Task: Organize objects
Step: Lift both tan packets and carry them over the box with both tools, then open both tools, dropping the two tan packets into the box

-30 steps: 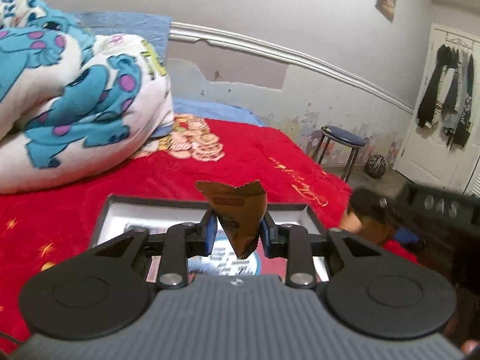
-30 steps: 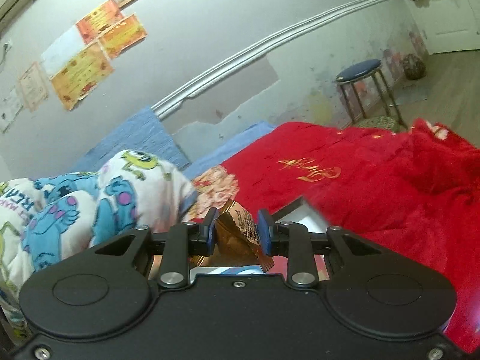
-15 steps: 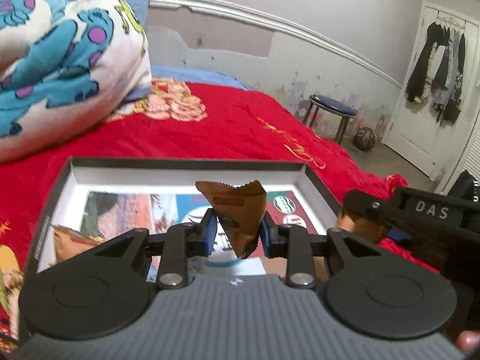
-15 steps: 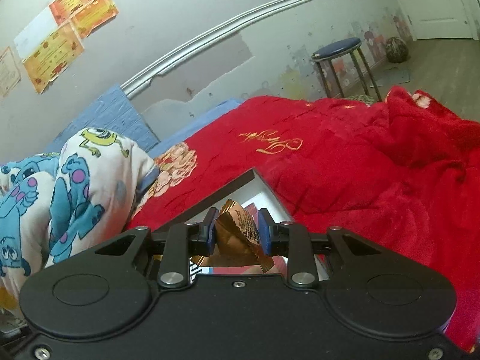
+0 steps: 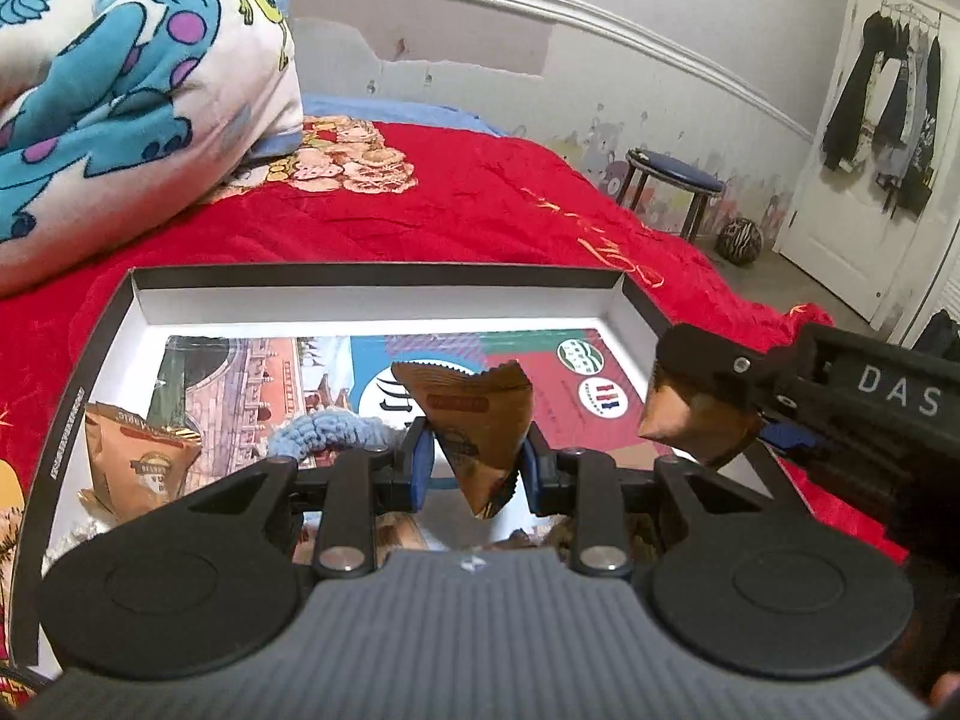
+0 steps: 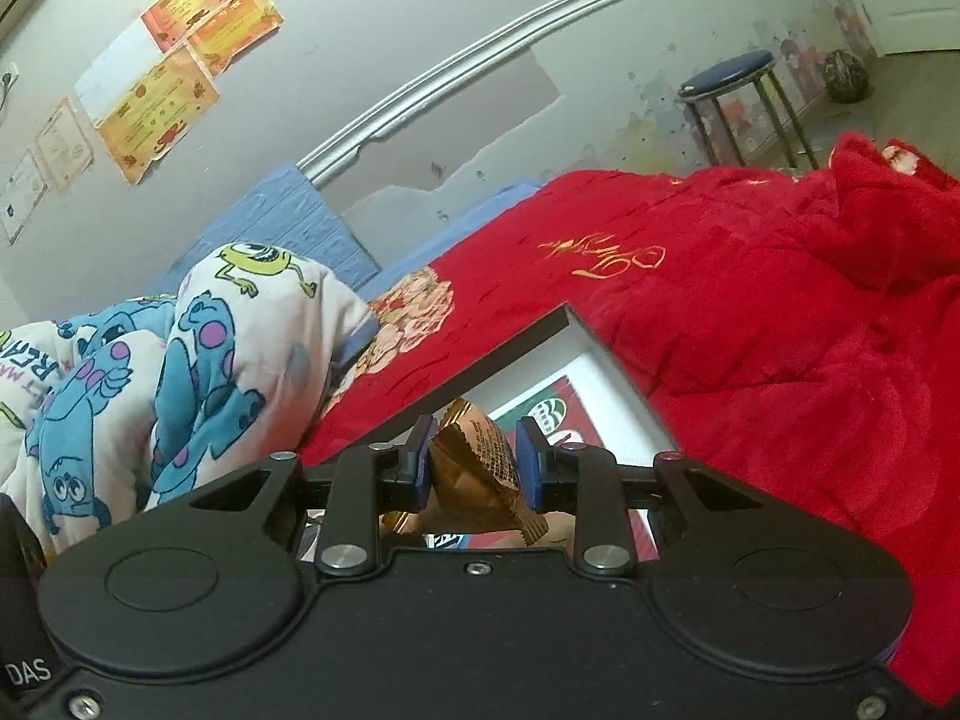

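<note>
A shallow black-rimmed box (image 5: 372, 271) lies on the red bedspread (image 5: 480, 192), lined with a printed sheet. My left gripper (image 5: 477, 459) is shut on a brown snack packet (image 5: 474, 414) and holds it over the box. My right gripper (image 6: 474, 462) is shut on a gold-brown snack packet (image 6: 480, 456) above the box's right corner (image 6: 567, 315); it also shows in the left wrist view (image 5: 708, 414) at the box's right side. Another brown packet (image 5: 135, 456) and a blue knitted item (image 5: 324, 429) lie inside the box.
A Monsters Inc blanket (image 5: 120, 78) is heaped at the left on the bed. A blue stool (image 5: 675, 180) and a ball (image 5: 741, 240) stand on the floor beyond the bed. A white door with hanging clothes (image 5: 888, 126) is at the right.
Both grippers have moved forward and down over the box, each still holding its packet. The right gripper has come in closer to the box's right side.
</note>
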`<state>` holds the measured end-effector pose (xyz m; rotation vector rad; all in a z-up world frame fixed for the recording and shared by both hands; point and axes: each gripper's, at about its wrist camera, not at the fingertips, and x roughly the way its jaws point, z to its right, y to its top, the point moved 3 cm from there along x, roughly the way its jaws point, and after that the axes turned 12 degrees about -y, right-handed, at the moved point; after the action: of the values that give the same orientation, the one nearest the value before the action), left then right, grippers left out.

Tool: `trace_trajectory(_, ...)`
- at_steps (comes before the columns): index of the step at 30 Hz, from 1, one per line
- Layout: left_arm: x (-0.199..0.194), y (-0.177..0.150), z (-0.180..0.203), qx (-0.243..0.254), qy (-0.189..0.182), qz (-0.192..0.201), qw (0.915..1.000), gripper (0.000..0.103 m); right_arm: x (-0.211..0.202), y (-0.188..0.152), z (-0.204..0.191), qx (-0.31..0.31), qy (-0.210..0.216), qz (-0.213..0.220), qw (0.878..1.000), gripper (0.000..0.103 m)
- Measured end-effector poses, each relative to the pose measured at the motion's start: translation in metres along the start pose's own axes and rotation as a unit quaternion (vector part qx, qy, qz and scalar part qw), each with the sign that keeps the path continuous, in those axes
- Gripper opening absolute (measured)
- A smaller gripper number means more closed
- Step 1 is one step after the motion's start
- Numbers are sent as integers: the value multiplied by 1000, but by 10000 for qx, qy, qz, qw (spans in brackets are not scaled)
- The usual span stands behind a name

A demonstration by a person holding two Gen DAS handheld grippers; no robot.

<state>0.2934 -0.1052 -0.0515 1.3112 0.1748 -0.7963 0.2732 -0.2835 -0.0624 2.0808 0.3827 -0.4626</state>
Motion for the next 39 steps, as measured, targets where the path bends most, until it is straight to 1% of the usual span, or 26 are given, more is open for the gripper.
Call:
trace_trajectory(5, 1, -3, 2, 82, 51, -15, 10000, 35, 8, -8, 0, -102, 35, -131, 9999, 28)
trace_trajectory(11, 4, -3, 0, 63, 124, -90, 9999, 35, 21, -14, 6, -106, -200, -388, 9990, 28)
trace_trajectory(15, 6, -4, -1, 66, 131, -145, 9998, 35, 23, -16, 7, -16, -119, -380, 9992, 28)
trace_trajectory(20, 7, -6, 2, 100, 97, -187, 9997, 36, 26, -18, 3, -244, -280, -342, 9987, 28)
trace_trajectory(28, 9, -8, 2, 110, 143, -220, 9996, 38, 28, -22, -3, -493, -496, -332, 9970, 29)
trace_trajectory(29, 9, -8, 2, 97, 143, -233, 9996, 39, 28, -22, -3, -500, -496, -340, 9969, 29)
trace_trajectory(31, 9, -8, 2, 96, 132, -258, 9995, 50, 28, -22, -2, -494, -489, -349, 9970, 30)
trace_trajectory(32, 9, -8, 2, 102, 127, -262, 9995, 52, 28, -22, -2, -497, -486, -353, 9970, 30)
trace_trajectory(36, 8, -7, 1, 112, 182, -218, 9995, 54, 28, -22, -2, -518, -503, -358, 9967, 31)
trace_trajectory(39, 6, -5, -1, 102, 197, -205, 9995, 60, 28, -22, -2, -483, -476, -358, 9971, 31)
